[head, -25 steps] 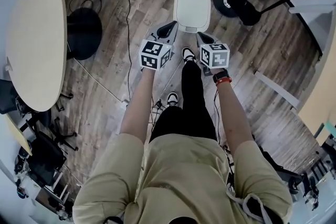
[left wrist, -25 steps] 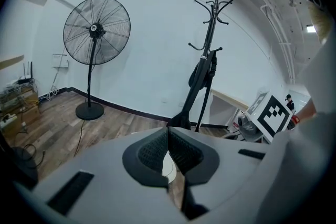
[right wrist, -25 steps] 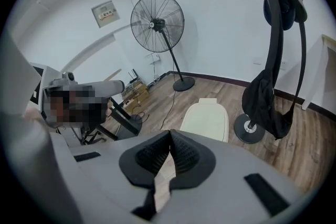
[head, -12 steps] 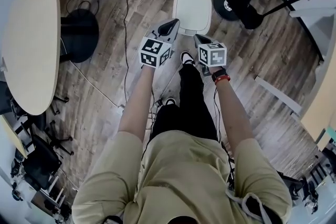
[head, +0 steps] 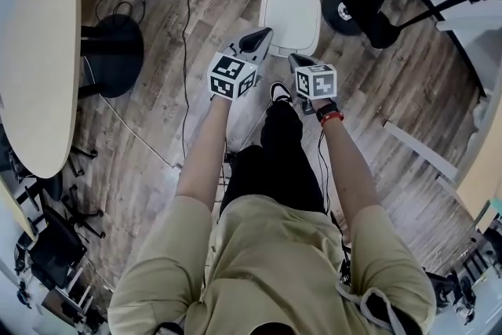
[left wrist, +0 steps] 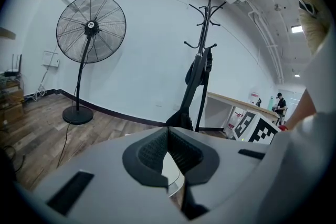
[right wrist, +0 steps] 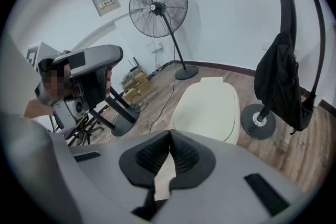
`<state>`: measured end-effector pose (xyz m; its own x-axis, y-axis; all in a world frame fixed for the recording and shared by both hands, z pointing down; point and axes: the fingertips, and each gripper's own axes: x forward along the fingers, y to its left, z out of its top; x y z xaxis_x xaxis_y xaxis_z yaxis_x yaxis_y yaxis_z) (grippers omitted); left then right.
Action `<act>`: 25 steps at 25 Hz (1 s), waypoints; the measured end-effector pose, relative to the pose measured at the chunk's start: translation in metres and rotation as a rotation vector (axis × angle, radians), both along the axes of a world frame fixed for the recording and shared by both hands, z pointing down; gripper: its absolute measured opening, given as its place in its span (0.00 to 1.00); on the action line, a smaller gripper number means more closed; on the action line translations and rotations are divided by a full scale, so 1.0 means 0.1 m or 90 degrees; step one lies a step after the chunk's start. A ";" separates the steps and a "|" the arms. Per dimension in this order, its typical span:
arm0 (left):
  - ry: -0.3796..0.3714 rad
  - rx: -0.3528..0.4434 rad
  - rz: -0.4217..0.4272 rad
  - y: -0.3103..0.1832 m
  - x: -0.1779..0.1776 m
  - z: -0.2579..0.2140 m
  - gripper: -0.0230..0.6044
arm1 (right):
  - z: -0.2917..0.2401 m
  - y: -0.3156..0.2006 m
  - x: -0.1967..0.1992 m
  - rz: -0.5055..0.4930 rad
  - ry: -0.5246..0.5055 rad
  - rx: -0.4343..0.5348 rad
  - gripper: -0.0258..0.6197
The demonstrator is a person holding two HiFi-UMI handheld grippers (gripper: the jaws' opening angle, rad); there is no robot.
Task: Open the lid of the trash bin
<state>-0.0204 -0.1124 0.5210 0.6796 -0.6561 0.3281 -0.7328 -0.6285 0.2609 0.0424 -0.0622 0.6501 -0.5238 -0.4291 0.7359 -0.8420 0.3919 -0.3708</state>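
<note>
The white trash bin (head: 291,16) stands on the wood floor with its lid down. My left gripper (head: 262,36) hovers by the bin's near left edge, jaws shut on nothing. My right gripper (head: 296,59) is just short of the bin's near edge, also shut and empty. In the right gripper view the closed cream lid (right wrist: 208,106) lies ahead of the shut gripper (right wrist: 169,140). In the left gripper view the gripper (left wrist: 167,136) points up at the room, and only a sliver of the bin (left wrist: 174,178) shows below the jaws.
A round table (head: 35,67) and a black round base (head: 111,55) are at the left. A coat stand's base (head: 347,8) sits right of the bin. A cable (head: 187,51) runs along the floor. A floor fan (left wrist: 90,29) stands far off. My shoe (head: 279,92) is near the bin.
Both grippers have edged forward toward the bin, the left one reaching its near left edge. The lid stays down and both grippers stay shut.
</note>
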 end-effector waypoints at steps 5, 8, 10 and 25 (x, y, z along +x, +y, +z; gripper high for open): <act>0.000 0.016 0.017 -0.06 0.05 -0.04 0.07 | 0.02 -0.07 0.04 0.006 0.012 -0.003 0.06; -0.005 0.023 0.026 -0.10 0.04 -0.03 0.07 | 0.08 -0.08 0.00 0.000 0.011 -0.008 0.06; -0.009 0.032 0.029 -0.15 0.01 -0.06 0.07 | 0.12 -0.11 -0.04 -0.003 0.010 -0.009 0.07; -0.010 0.060 0.024 -0.29 -0.05 -0.17 0.07 | 0.30 -0.16 -0.10 -0.002 0.006 -0.034 0.06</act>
